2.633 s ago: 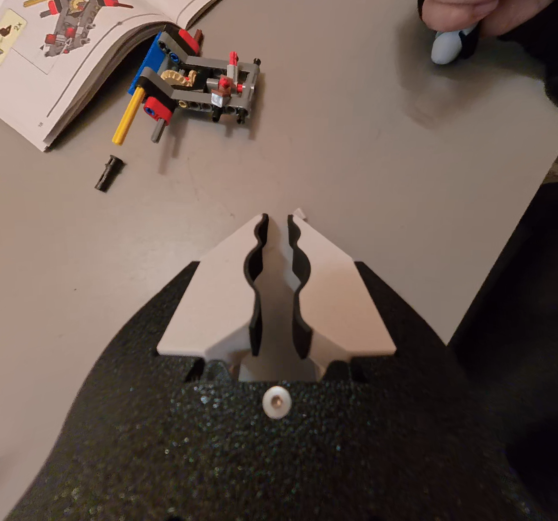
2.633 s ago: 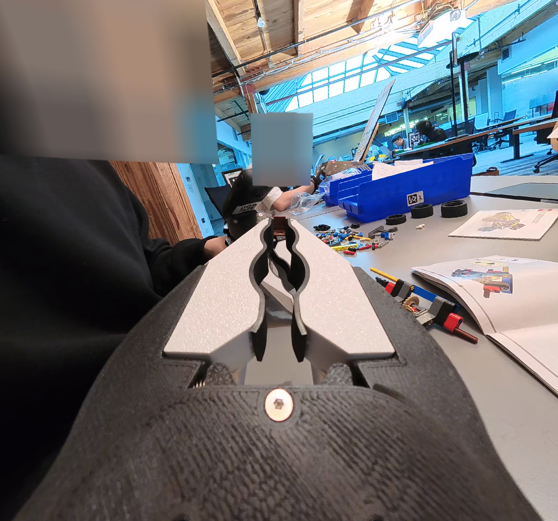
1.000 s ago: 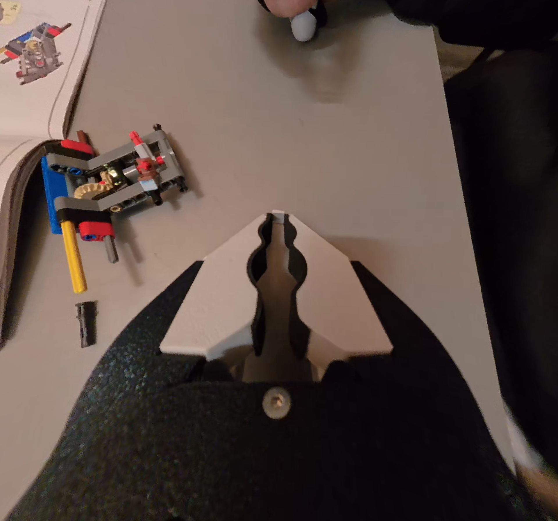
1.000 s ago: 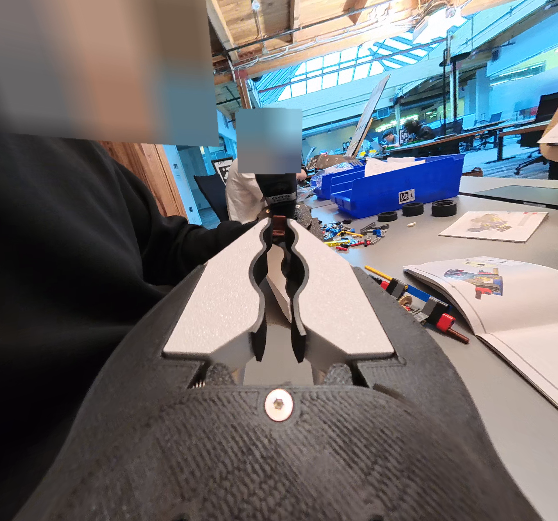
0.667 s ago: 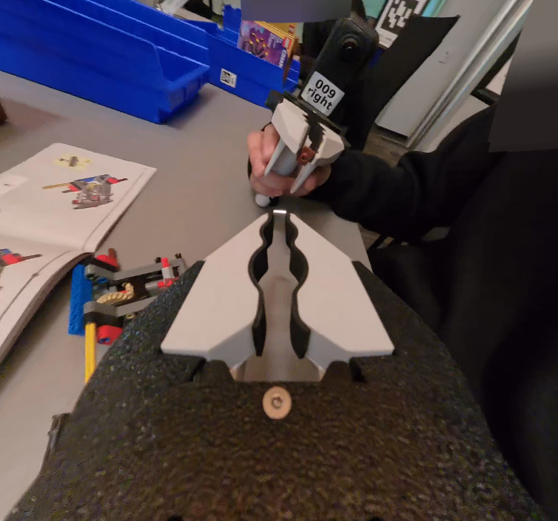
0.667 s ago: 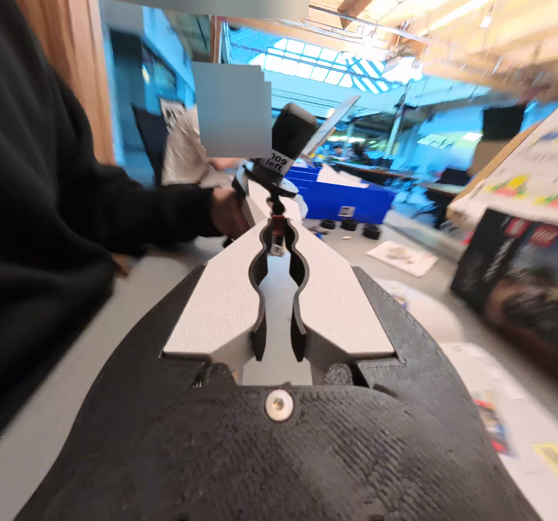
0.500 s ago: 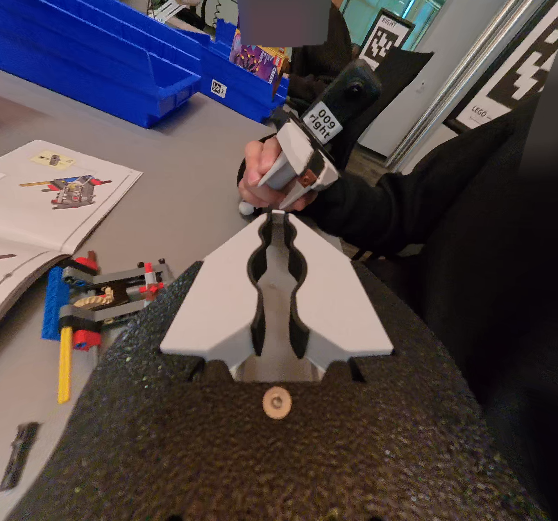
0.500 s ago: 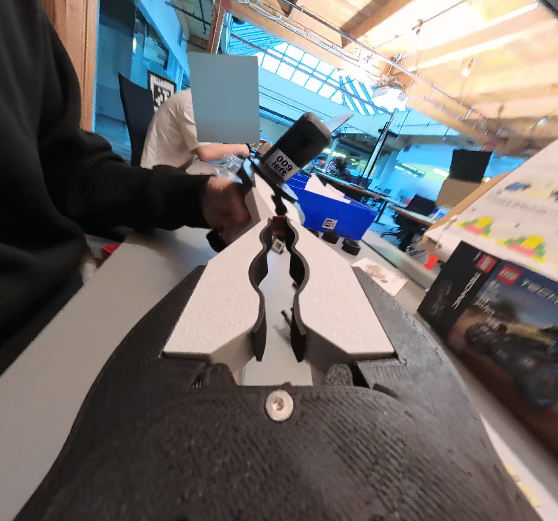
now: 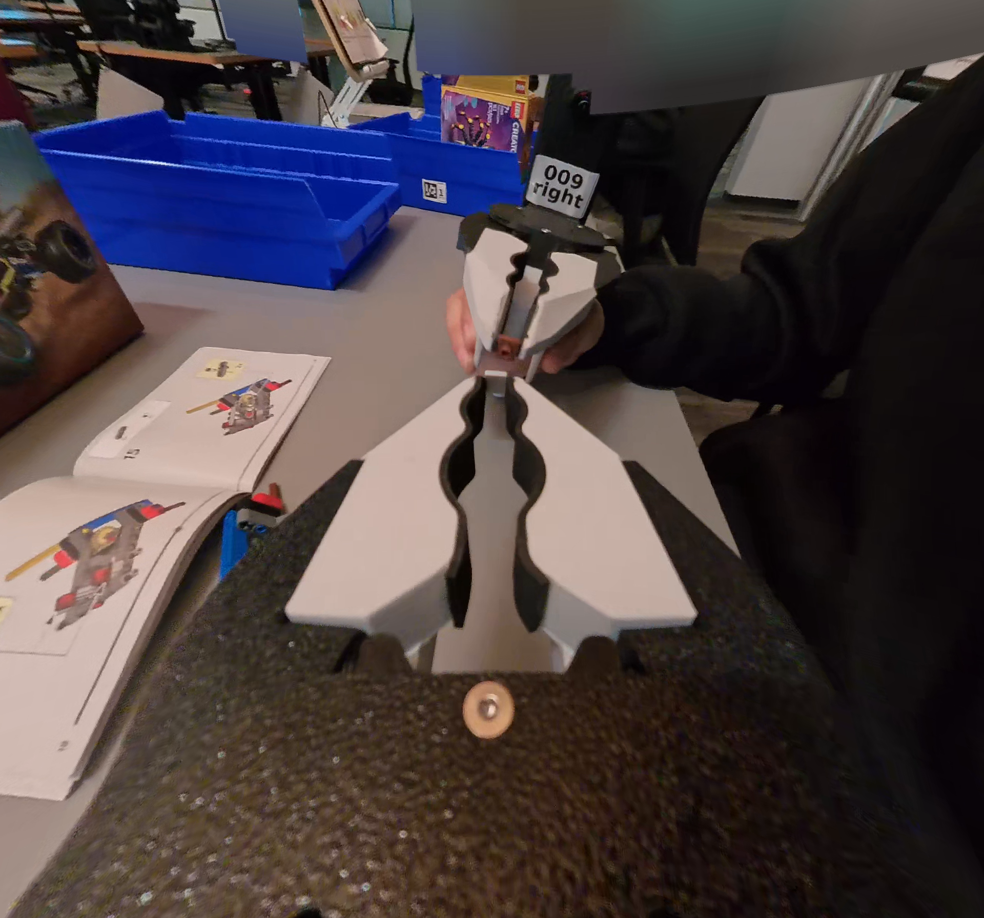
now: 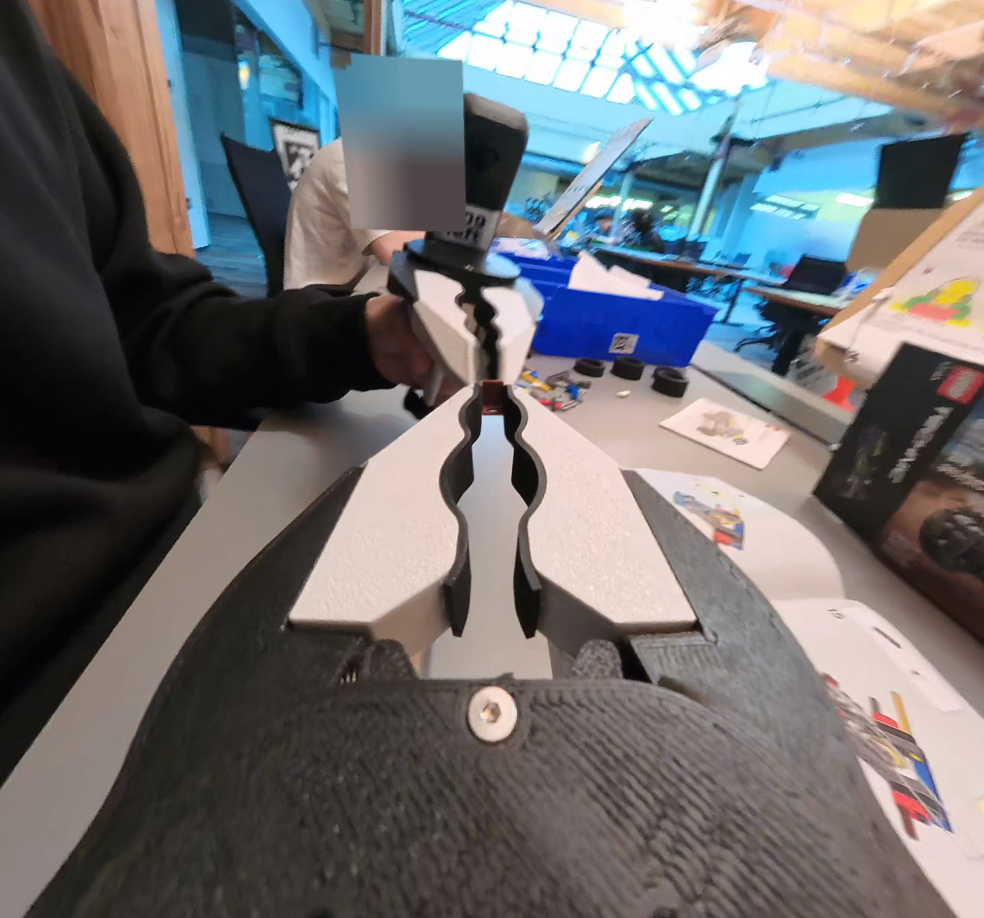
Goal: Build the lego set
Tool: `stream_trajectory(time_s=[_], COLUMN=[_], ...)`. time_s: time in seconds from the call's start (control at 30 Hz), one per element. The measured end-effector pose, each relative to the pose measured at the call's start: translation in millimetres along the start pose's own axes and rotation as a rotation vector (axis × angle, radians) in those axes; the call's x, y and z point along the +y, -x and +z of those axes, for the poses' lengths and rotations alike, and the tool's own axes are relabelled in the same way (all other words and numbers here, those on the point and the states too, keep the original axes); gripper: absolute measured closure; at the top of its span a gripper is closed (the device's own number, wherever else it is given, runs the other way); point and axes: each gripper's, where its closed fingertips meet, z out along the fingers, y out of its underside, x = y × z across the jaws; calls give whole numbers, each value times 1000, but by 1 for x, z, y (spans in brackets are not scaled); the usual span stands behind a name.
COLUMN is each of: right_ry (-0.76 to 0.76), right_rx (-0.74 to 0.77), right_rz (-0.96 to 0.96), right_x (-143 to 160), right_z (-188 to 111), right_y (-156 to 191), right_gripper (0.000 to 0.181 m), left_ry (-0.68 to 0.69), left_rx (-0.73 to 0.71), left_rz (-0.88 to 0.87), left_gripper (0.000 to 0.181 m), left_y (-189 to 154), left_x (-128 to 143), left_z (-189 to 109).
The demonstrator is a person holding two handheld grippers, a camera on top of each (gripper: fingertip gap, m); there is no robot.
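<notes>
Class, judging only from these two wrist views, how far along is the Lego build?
Done: a partial assembly lies beside the open instruction booklet.

In hand: the right gripper pinches a small brown piece, the left gripper a small light grey piece, brought tip to tip.

Left: loose parts and three black tyres lie unused.

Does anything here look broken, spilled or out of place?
Nothing looks damaged. Loose pieces lie scattered on the far table beside three black tyres, like ordinary building clutter. The half-built model sits tucked against the open instruction booklet.
</notes>
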Motion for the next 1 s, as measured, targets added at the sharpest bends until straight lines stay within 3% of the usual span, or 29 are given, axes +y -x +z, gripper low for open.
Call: stream_trajectory(time_s=[0.57, 0.77, 1.0], right_ry=[112, 79, 45], right_rx=[-62, -82, -133], right_rz=[32, 95, 150], right_x=[17, 13, 7], right_z=[8, 6, 7], right_y=[2, 1, 7], right_gripper=[175, 175, 174], left_ry=[162, 51, 41], left_rx=[-63, -6, 7], left_rz=[153, 102, 168], left_gripper=[176, 176, 177], left_y=[-3, -5, -10], left_x=[10, 5, 1], left_z=[1, 3, 0])
